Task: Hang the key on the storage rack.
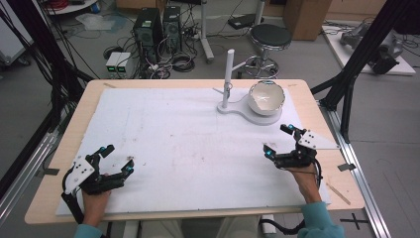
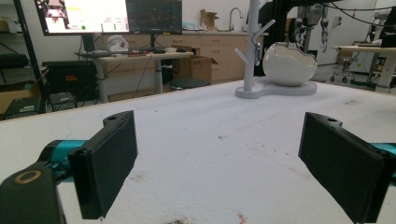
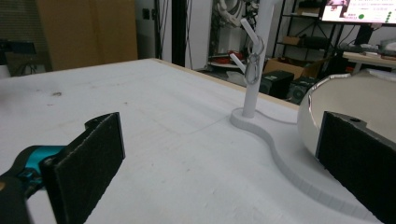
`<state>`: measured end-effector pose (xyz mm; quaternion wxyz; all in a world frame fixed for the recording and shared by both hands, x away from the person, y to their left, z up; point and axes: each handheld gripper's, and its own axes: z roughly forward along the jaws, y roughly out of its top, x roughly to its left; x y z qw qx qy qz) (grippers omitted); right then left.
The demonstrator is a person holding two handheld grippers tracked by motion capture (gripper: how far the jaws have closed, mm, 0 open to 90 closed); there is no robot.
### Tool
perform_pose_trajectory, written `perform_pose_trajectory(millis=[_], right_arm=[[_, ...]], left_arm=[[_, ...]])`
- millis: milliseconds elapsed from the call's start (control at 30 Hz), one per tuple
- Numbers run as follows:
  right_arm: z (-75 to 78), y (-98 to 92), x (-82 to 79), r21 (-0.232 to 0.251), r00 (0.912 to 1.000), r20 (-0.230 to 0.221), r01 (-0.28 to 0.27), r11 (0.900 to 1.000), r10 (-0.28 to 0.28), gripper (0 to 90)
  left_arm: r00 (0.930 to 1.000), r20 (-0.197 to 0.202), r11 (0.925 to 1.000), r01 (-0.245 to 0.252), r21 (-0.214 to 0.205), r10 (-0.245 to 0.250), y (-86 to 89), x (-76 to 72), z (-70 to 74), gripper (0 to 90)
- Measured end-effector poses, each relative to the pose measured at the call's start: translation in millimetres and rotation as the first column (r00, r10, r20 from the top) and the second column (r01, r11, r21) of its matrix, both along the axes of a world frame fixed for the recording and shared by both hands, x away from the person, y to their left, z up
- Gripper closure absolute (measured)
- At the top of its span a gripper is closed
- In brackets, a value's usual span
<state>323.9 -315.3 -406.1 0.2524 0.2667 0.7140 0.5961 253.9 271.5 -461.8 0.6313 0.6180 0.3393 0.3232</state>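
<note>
A person stands at the near edge of a wooden table [image 1: 64, 148] covered by a white foam sheet [image 1: 188, 148], a two-jaw gripper in each hand. The left gripper [image 1: 115, 159] rests low over the sheet at about 8 o'clock from its centre, its jaws spread wide with nothing between them; in the left gripper view, both black pads [image 2: 109, 158] frame a bare, faintly stained stretch of sheet. The right gripper [image 1: 278, 140] sits at roughly 4 o'clock from the sheet's centre, its jaws likewise wide apart and empty, angled toward the far right corner.

The thing nearest the right gripper is a white bowl [image 1: 266, 97], glossy inside, tipped so that its mouth faces partly sideways. It rests on the round end of a white stand base [image 1: 237, 108], at about 1 o'clock from the sheet's centre and at 12 o'clock from the right gripper, near it but not touching. In the right gripper view, the bowl's rim [image 3: 327, 88] shows just behind the right-hand pad [image 3: 359, 163], apart from it. At the other end of the base a white post [image 1: 228, 74] with short pegs rises upright, just left of the bowl.

Beyond the table, at 12 o'clock, a black round stool [image 1: 270, 37] and two computer towers [image 1: 158, 25] stand on a grey floor amid loose cables.
</note>
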Motion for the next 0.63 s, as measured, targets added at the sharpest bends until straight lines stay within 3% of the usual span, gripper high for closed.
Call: perform_pose_trajectory(millis=[233,333,400,633], right_arm=[[-32.0,-4.8,-9.9,0.069,1.0,0.0,0.006,0.9976,-0.006,0.5],[-42.5,-4.0,-10.8,0.06,0.9997,-0.02,0.012,0.9981,-0.011,0.6],[-42.7,-4.7,-13.5,0.07,0.9994,0.008,0.032,0.997,-0.033,0.6],[-43.0,-3.3,-14.5,0.058,0.9992,0.02,0.033,0.9978,-0.034,0.6]], left_arm=[[1.0,0.001,1.0,-0.001,0.001,0.001,0.1,0.0,0.0,12.1],[1.0,-0.001,1.0,0.001,-0.005,-0.001,0.4,0.3,-0.2,12.1],[1.0,-0.003,1.0,-0.001,-0.004,0.001,0.5,0.4,-0.2,12.1],[1.0,0.001,1.0,0.001,-0.002,-0.001,0.0,0.0,-0.1,12.1]])
